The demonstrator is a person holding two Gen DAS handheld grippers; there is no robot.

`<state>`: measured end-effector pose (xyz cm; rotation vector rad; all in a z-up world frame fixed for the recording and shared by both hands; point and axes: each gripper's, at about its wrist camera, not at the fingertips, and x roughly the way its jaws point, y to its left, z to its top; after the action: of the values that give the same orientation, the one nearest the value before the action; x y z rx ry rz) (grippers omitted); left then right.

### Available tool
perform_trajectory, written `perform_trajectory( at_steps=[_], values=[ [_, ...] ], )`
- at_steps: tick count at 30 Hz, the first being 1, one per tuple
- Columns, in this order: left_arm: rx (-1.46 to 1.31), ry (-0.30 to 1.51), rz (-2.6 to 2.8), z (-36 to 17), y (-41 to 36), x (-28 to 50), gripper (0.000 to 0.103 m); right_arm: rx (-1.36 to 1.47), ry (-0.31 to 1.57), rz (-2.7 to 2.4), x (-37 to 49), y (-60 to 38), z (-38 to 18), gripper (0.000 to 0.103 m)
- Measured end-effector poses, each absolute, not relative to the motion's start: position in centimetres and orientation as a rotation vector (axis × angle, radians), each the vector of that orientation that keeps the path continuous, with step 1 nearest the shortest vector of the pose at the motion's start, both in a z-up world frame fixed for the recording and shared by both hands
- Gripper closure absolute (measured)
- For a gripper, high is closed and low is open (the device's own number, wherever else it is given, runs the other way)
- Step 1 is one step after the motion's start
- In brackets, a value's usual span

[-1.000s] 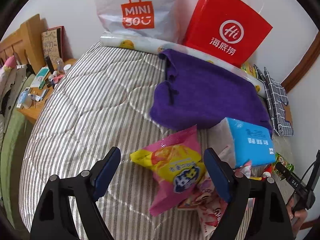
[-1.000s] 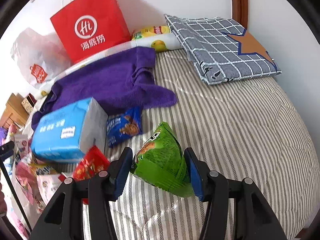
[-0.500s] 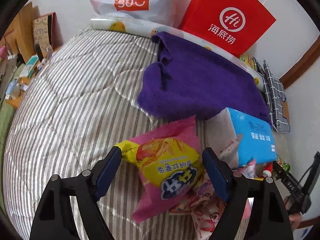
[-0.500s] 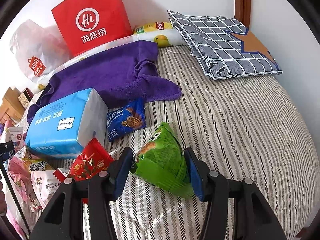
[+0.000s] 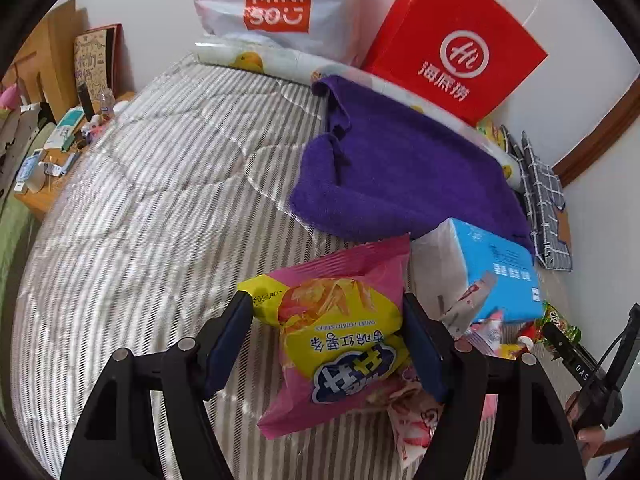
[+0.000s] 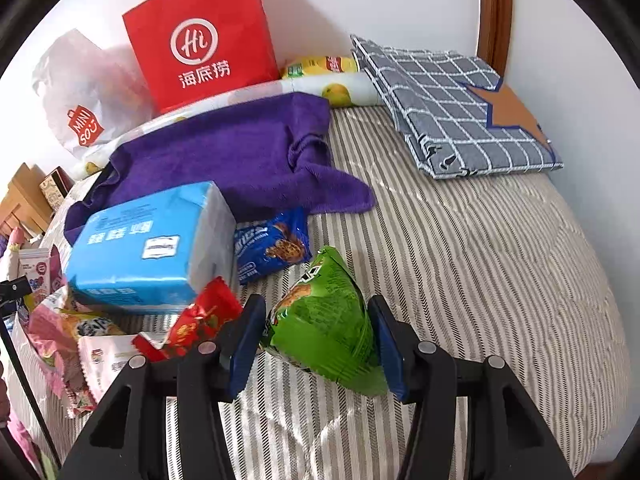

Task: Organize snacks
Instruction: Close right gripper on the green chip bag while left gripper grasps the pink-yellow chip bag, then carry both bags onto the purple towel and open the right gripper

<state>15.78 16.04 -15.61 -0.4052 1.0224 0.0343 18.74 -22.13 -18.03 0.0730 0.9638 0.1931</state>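
My left gripper is shut on a pink and yellow sweet potato stick bag, its pads pressing both sides, above the striped bed. My right gripper is shut on a green snack bag held just over the bed. A blue cookie packet, a red candy packet and several pink and white packets lie to its left. More packets lie under the left gripper's right finger.
A blue tissue pack sits by the pile. A purple towel lies behind it. A red paper bag and a white Miniso bag stand against the wall. A checked grey cushion lies far right. A cluttered nightstand is at left.
My left gripper has closed in on the pink and yellow bag and now grips it. My right gripper has kept hold of the green bag and shifted slightly forward.
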Motion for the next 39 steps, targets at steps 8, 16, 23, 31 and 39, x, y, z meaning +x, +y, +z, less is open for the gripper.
perform_trajectory(
  at_steps=[8,16,23,31,39],
  values=[
    [-0.374,0.963,0.083,-12.5,17.1,12.5,0.03,0.058,0.899,0.208,15.9,-21.9,-14.9,0.052],
    [-0.353,0.91,0.05,-9.5,15.3,9.0,0.03,0.041,0.845,0.248,12.5,-21.2,-12.0,0.052],
    [-0.338,0.895,-0.014,-8.0,11.6,8.0,0.03,0.016,0.816,0.28,10.2,-20.4,-10.2,0.052],
    [-0.302,0.892,-0.084,-6.5,7.6,8.6,0.03,-0.002,0.781,0.304,9.6,-19.6,-8.0,0.052],
    [-0.261,0.89,-0.127,-5.2,5.3,10.5,0.03,-0.008,0.739,0.323,11.2,-18.6,-5.9,0.052]
  ],
)
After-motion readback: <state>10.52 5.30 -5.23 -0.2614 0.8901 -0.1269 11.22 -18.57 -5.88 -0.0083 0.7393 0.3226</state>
